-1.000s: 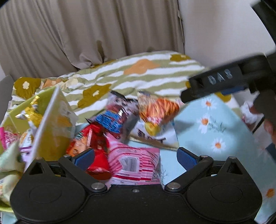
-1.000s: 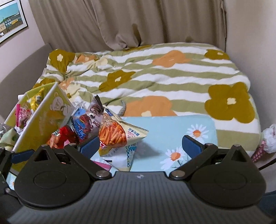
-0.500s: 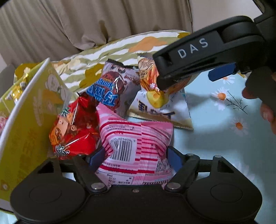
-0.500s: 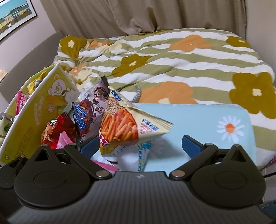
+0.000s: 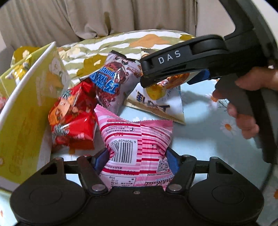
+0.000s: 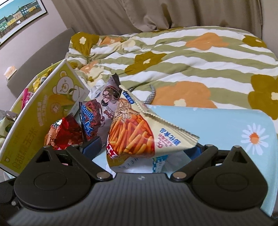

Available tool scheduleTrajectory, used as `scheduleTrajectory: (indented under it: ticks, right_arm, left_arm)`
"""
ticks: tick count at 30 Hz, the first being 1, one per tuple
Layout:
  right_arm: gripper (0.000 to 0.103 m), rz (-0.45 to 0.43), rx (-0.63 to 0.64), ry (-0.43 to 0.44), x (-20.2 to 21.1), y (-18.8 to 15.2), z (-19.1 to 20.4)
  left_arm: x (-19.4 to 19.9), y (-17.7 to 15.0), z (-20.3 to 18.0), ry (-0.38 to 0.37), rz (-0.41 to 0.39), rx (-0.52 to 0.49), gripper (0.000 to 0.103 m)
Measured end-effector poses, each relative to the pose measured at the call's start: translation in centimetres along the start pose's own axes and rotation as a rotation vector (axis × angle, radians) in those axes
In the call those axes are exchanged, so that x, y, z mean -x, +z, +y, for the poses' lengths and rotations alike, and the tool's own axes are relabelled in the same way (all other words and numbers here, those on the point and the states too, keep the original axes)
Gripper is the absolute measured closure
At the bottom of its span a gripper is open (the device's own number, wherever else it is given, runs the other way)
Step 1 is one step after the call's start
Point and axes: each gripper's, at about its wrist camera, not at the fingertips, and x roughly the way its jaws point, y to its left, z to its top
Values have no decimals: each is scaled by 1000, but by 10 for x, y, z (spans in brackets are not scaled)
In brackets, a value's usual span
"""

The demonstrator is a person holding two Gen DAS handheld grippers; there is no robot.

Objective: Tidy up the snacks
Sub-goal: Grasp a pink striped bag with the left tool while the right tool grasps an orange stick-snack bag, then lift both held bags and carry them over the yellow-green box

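In the left wrist view the left gripper (image 5: 137, 159) sits at the bottom centre, its jaws about halfway in and just now closing, with the blue pads pressed into both sides of the pink packet (image 5: 137, 139), which pinches in at the waist between them. The packet lies on the blue daisy cloth (image 5: 208, 144) with its barcode facing up. Crowding it at left is a red packet (image 5: 73, 116), touching its edge; behind that, in the centre, a grey-and-blue packet (image 5: 111, 83) leans over. The yellow box (image 5: 26, 107) walls off the whole left side. The right gripper (image 5: 175, 76) reaches in from the upper right, held by a hand (image 5: 246, 106), and covers the top of the fries bag (image 5: 156, 100).

In the right wrist view the right gripper (image 6: 144, 147) stands wide, the fries bag (image 6: 135, 135) rising between its fingers; the right pad is hidden behind the bag, so I cannot tell whether anything is gripped. Beyond lies the striped flowered duvet (image 6: 173, 57), with curtains (image 6: 156, 13) at the top.
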Motion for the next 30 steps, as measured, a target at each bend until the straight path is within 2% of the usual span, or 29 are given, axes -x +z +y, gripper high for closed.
scheduleTrajectory:
  ticks: [9,10,11,13,14,17,25,30]
  right_arm:
    - [2,32,5,15,-14,-2,1]
    - [6,32,6,16,-13,-3,0]
    - [14,35,10,15,-12,-3,1]
    - [22,40,9,20,-10,-4,1]
    - [35,43,3,32,-8,-5,0]
    - [42,41,19,25,-1,-7,5]
    - [44,8,6,-7,35,-14,10]
    - [45,-27,11,-21,65,-12,20]
  left_arm:
    - [8,-3,7,1,-4,25,30]
    - [8,-3,8,0,-7,28,30]
    - [9,-3,8,0,-9,32,30]
    - [12,-4,8,-1,-12,35,30]
    - [14,-4,9,-2,-16,37,30]
    - [20,-5,9,-1,-26,36,30]
    - [48,-7,10,1,-67,51,30]
    - [78,-1,18,10,-125,75,30]
